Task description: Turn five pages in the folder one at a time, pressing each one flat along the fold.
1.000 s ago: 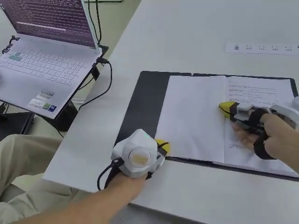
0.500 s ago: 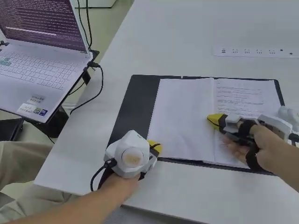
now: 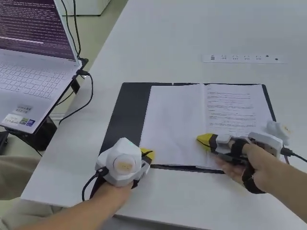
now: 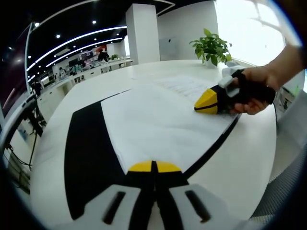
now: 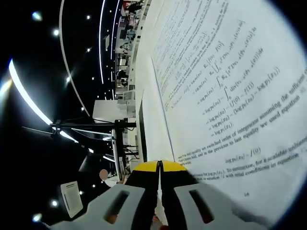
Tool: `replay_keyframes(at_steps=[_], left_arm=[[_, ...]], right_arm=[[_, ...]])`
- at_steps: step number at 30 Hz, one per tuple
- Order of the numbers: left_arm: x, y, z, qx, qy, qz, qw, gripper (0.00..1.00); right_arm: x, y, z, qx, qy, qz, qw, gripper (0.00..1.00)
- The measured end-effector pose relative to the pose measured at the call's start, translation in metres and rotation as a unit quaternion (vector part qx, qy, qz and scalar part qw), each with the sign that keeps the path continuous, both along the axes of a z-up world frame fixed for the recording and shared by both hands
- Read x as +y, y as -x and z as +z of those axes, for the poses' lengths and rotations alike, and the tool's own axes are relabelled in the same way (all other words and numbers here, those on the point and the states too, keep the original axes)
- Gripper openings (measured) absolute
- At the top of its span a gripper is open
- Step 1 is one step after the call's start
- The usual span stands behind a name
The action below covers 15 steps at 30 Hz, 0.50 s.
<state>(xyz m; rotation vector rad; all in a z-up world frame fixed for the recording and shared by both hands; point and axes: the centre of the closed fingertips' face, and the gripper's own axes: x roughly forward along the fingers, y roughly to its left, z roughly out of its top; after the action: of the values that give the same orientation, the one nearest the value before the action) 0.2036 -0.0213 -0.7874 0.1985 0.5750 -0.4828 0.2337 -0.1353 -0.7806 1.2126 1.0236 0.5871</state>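
A black folder (image 3: 125, 114) lies open on the white table, with a blank white page (image 3: 175, 122) on its left and a printed page (image 3: 235, 108) on its right. My right gripper (image 3: 201, 140) is shut, its yellow tips pressed on the paper at the fold near the bottom. In the right gripper view the printed page (image 5: 230, 96) runs close under the shut jaws (image 5: 159, 165). My left gripper (image 3: 147, 154) is shut and rests at the folder's bottom left corner; in its own view the tips (image 4: 154, 166) touch the blank page's edge (image 4: 153, 120), with the right gripper (image 4: 207, 101) beyond.
An open laptop (image 3: 29, 67) stands on a stand off the table's left edge, with a black cable (image 3: 81, 96) hanging beside it. A white power strip (image 3: 244, 58) lies on the table behind the folder. A potted plant (image 4: 211, 47) stands far off.
My right gripper has slid down the fold toward the folder's bottom edge. The left gripper has stayed at the corner. The head camera has shifted, moving the whole scene left.
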Motion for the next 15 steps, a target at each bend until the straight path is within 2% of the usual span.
replay_keyframes(at_steps=[5,15], left_arm=[[0.000,-0.001,0.000,-0.002,0.002,0.002,1.0000,0.00],[0.000,0.000,0.000,-0.006,0.002,0.001,1.0000,0.00]], right_arm=[[-0.001,0.027,0.000,0.005,-0.005,0.012,0.9999,0.00],[-0.003,0.061,-0.002,0.030,-0.028,0.017,0.9990,0.00]])
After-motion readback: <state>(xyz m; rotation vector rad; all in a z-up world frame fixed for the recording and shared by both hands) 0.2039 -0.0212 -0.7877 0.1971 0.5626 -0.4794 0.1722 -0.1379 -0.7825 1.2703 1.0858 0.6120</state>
